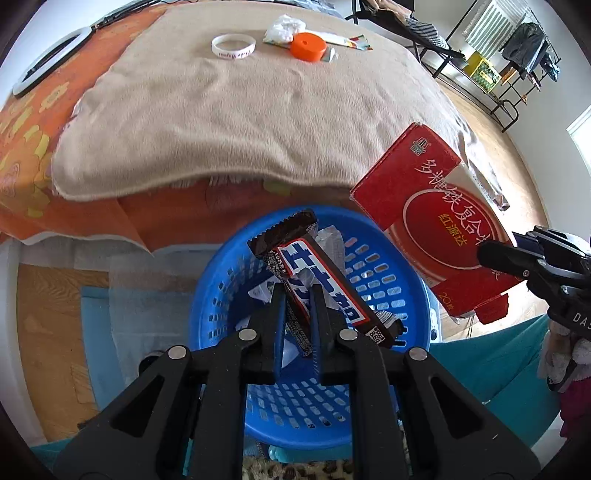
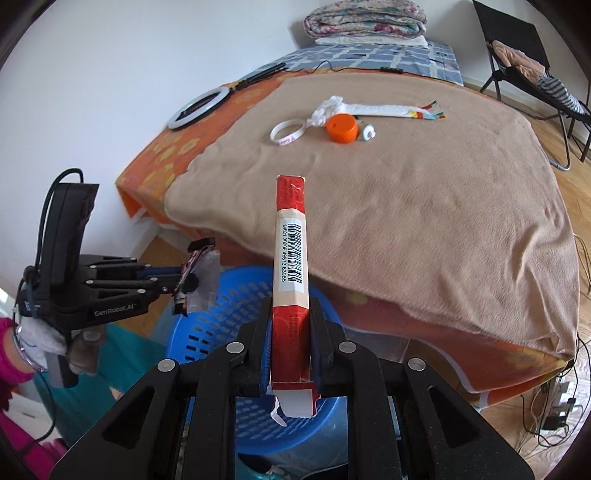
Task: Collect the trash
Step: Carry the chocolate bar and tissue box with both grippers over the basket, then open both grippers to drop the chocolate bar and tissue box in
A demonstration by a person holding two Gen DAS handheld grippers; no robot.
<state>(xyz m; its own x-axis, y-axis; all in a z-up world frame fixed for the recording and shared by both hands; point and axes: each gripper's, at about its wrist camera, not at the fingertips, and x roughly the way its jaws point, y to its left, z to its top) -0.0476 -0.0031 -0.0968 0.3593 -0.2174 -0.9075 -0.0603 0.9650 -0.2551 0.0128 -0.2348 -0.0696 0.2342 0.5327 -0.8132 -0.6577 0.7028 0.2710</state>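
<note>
The left gripper has its fingers clamped on a dark candy bar wrapper with a blue and white label, held tilted directly above the blue perforated basket, which stands on the floor against the near edge of the bed. Crumpled clear and white wrappers already lie inside the basket. The right gripper has its fingers closed on the lower end of a flat red medicine box, held on edge with its barcoded side facing up, just above the basket's rim; its torn bottom flap hangs open below the fingers. In the left wrist view the box hangs to the right of the basket, near the bed's near right corner. A tan blanket covers most of the bed over an orange flowered sheet. Toward the far edge of the blanket lie a white wristband, an orange round lid, a crumpled white tissue and a long white striped wrapper, all close together. A ring light rests on the sheet at the far left edge.
</note>
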